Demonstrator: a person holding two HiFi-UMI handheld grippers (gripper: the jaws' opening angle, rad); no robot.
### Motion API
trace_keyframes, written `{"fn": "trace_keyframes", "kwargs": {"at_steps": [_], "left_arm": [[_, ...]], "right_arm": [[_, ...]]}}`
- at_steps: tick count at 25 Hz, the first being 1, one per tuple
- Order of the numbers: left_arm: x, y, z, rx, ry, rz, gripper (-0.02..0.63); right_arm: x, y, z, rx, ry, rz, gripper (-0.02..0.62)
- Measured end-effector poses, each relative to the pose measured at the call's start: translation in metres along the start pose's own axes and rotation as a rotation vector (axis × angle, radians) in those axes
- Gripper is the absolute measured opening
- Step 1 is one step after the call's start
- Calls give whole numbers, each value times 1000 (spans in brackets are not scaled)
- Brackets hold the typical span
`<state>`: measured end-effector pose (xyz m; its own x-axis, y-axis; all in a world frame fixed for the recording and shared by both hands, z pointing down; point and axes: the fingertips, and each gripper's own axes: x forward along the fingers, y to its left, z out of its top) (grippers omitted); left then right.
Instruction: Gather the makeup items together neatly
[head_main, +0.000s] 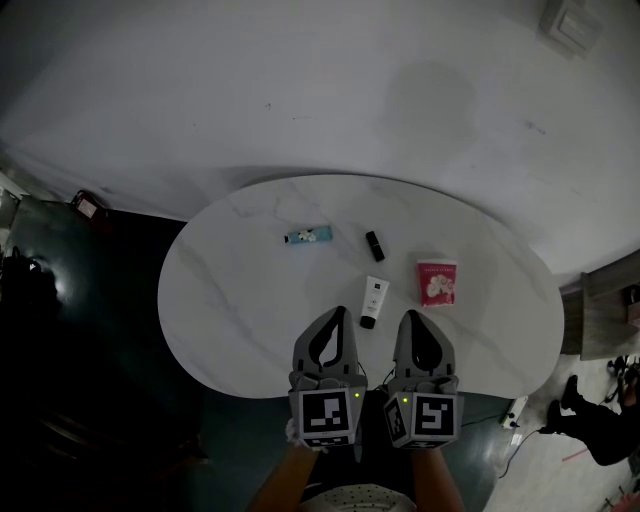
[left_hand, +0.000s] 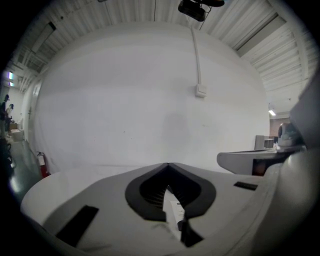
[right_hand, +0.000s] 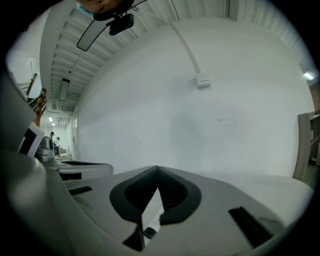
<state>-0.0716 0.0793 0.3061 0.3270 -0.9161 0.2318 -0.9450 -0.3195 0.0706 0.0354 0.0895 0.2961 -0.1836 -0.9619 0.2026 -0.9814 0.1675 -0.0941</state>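
a: white tube (head_main: 374, 300), on table (head_main: 230, 300), lying between the two grippers' tips. likely light, slick, squashy.
b: left gripper (head_main: 339, 312), right gripper (head_main: 411, 316): jaws pressed together, empty. best pinched mid-body.

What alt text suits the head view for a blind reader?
Four makeup items lie scattered on a white oval table: teal tube, black lipstick, white tube, pink packet. At its near edge are the left gripper and right gripper, jaws shut, empty.
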Motion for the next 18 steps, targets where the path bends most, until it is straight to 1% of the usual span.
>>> {"fn": "trace_keyframes", "kwargs": {"at_steps": [2, 6, 11, 15, 18], "left_arm": [[8, 2, 0, 3, -3, 5, 34], [19, 2, -4, -19, 50, 15, 34], [40, 4, -9, -15, 47, 29, 34], [55, 6, -16, -24, 73, 59, 34], [69, 8, -18, -24, 66, 78, 34]], "right_arm": [[7, -4, -1, 0, 4, 3, 23], [21, -12, -3, 3, 14, 10, 23], [41, -22, -9, 9, 30, 29, 23], [59, -33, -15, 22, 47, 49, 23], [72, -40, -14, 20, 58, 65, 23]]}}
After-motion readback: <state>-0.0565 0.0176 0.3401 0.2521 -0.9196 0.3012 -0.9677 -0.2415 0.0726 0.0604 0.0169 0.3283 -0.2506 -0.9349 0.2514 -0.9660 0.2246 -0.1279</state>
